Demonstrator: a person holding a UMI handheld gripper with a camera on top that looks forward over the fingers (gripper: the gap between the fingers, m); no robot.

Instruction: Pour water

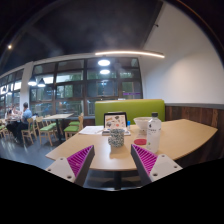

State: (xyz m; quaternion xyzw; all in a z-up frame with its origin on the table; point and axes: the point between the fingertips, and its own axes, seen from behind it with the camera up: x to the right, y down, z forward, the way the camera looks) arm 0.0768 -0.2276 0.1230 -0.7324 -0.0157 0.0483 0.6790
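I've got the gripper (112, 160) held above the near edge of a light wood table (170, 140), fingers spread wide, nothing between them. The 2 magenta pads (80, 160) show a ribbed or dotted texture on their inner faces.

Task item: a clear plastic bottle (154, 130) with a white cap, upright on the table, ahead of the fingers and off toward the right finger. Slim cylinder, see-through walls; can't tell its fill level. Just beside it on the left sits a white bowl-like container (142, 125); contents not visible to me.

Straight ahead, between the finger lines and beyond them, stands a small dark mesh-looking cup (117, 138), round, open top; can't tell what's in it. Behind it there's a laptop-like screen (115, 121) propped upright and something flat and white (92, 130) lying to its left.

Tabletop is smooth, pale, with rounded segments meeting at seams. Behind it runs a green upholstered bench (130, 108). Beyond that, large dark windows (100, 85), a long strip light (130, 54) overhead, and people seated (22, 118) at tables with green chairs far off on the left.
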